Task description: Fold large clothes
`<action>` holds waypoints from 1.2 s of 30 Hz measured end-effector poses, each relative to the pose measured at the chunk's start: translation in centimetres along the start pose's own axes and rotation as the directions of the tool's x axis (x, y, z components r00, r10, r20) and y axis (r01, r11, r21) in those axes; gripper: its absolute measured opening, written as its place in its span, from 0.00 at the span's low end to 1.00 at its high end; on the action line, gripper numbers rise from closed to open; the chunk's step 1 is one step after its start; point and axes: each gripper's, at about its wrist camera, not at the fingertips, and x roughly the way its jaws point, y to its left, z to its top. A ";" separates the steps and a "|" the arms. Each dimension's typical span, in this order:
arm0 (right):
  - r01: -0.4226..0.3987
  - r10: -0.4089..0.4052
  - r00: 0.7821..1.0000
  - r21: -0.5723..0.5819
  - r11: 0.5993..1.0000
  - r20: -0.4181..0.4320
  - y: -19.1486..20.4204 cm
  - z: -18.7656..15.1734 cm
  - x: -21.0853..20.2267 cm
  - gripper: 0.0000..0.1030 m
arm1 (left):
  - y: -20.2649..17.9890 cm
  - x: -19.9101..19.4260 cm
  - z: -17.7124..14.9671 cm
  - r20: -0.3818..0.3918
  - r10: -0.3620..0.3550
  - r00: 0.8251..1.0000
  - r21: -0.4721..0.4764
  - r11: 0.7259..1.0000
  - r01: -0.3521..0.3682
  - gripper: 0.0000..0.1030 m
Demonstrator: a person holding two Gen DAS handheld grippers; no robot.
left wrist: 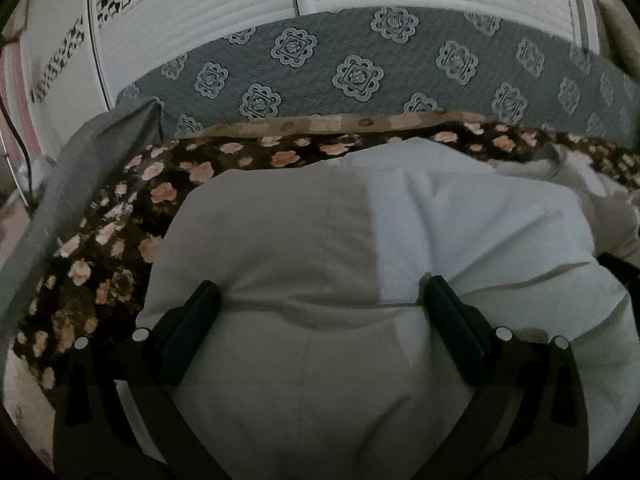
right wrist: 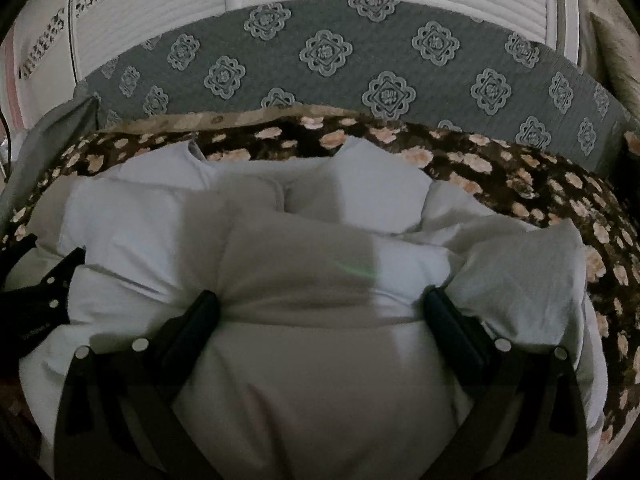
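Lying under both spread tools, white garment

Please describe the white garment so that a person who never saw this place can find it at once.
Find the grey patterned headboard; below it lies a brown floral blanket. On that blanket sits the white garment, the only plain, unpatterned cloth, bunched into soft folds.

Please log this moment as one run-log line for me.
task: fold clothes | left gripper: open, over white garment | right gripper: open, over garment | under: floral blanket
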 end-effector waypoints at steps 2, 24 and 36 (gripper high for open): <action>0.008 -0.008 1.000 -0.005 1.000 -0.009 0.1 0.1 0.1 0.99 | -0.2 -0.1 0.1 -0.003 0.012 1.000 0.011 1.000 -0.012 0.97; 0.084 -0.091 0.991 -0.082 0.993 -0.096 -12.4 -10.8 -28.3 0.98 | 17.7 -20.6 -12.9 -0.240 0.156 0.958 0.288 0.954 -0.083 0.97; -0.001 0.016 0.773 0.024 1.000 -0.635 -13.0 -17.8 -24.1 0.95 | 22.7 -19.8 -17.3 -0.591 -0.117 0.798 -0.042 0.993 0.114 0.97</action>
